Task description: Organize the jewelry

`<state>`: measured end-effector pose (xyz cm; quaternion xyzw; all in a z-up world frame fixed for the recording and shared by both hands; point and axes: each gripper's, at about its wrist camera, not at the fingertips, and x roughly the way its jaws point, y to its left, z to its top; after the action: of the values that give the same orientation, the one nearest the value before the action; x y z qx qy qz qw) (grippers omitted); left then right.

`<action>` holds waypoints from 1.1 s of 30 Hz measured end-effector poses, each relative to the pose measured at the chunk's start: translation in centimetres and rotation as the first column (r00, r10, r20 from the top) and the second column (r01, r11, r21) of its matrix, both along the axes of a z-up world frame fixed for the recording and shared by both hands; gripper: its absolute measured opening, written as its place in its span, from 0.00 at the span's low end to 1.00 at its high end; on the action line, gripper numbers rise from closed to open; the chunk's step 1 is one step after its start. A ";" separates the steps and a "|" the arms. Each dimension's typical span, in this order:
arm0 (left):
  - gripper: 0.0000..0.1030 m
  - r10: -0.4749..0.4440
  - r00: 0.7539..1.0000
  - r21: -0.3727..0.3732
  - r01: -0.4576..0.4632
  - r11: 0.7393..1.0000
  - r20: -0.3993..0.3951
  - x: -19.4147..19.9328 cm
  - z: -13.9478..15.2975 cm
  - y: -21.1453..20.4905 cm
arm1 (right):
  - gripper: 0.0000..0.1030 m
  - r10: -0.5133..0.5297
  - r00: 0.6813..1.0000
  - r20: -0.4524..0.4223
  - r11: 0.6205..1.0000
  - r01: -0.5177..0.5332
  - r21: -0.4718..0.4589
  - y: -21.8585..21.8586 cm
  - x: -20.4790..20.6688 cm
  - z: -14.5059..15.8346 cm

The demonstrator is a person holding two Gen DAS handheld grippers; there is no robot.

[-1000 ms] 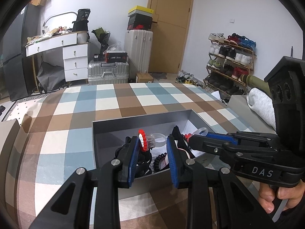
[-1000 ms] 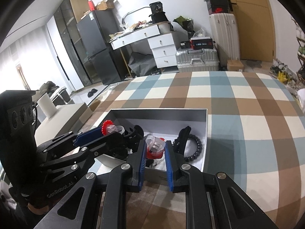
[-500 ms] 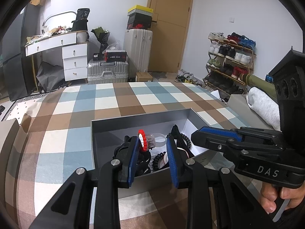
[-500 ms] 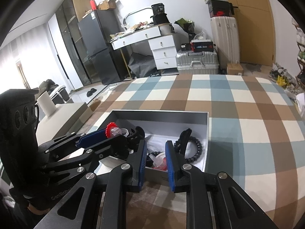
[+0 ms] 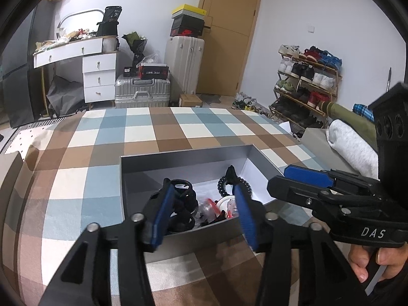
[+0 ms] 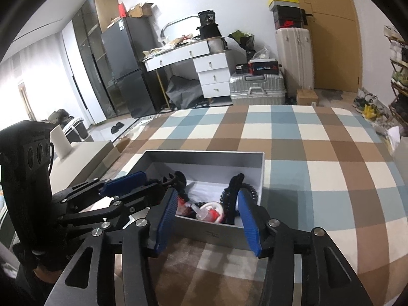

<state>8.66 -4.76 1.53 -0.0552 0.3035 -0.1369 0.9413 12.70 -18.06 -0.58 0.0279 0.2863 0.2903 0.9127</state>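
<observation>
One grey box (image 5: 183,159), open-topped, sits on the checked cloth (image 5: 107,137); white lining is visible at its far right inner corner.

Contents, counted as far as they resolve:
- One black beaded bracelet (image 6: 251,191), partly standing against the right wall of the box.
- One white ring-shaped piece with red parts (image 6: 213,210), near the front wall.
- One tangle of black bands (image 5: 185,204) at the front left. The number of separate bands cannot be told.
- Small clear and red bits (image 5: 209,207) between the tangle and the white ring piece; blurred, count unclear.

Two grippers, both above the near edge of the box:
- Left gripper (image 5: 202,214): blue pads spread wide, nothing between them.
- Right gripper (image 6: 207,225): blue pads likewise spread wide and empty. The white ring piece shows in the gap, lying in the box below.

Each gripper appears in the other's wrist view, side by side and apart.
</observation>
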 end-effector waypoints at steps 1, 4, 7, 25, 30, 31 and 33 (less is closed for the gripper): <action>0.50 0.000 1.000 -0.002 0.000 1.000 0.001 0.0 0.0 0.0 | 0.51 -0.004 1.000 0.000 1.000 0.004 0.000 -0.2 0.0 0.0; 0.65 0.007 1.000 -0.008 -0.007 1.000 0.007 -0.1 0.0 0.1 | 0.60 -0.016 1.000 0.005 1.000 0.016 0.002 -0.7 -0.1 0.0; 0.66 0.008 1.000 -0.006 -0.008 1.000 0.009 -0.1 0.1 0.0 | 0.66 -0.028 1.000 0.002 1.000 0.028 0.014 -1.4 -0.3 -0.1; 0.99 0.082 0.994 0.051 -0.085 0.995 0.068 -2.3 1.4 0.5 | 1.00 -0.027 0.999 0.017 0.998 0.026 0.056 -3.4 -1.8 0.2; 0.99 0.133 0.988 0.073 -0.139 0.988 0.082 -3.5 1.5 1.3 | 1.00 -0.024 0.999 0.046 0.997 0.021 0.074 -3.5 -2.9 0.4; 0.99 0.149 0.985 0.084 -0.156 0.984 0.088 -3.8 1.4 1.5 | 1.00 -0.023 0.998 0.055 0.997 0.019 0.074 -3.5 -3.2 0.4; 0.99 0.172 0.980 0.101 -0.182 0.978 0.098 -4.5 1.1 1.9 | 1.00 -0.023 0.995 0.093 0.998 0.017 0.064 -3.4 -3.8 0.2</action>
<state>4.16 -2.89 2.66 -0.0242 0.2622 -0.0381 0.9640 8.87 -21.46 -0.40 0.0460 0.2339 0.2908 0.9266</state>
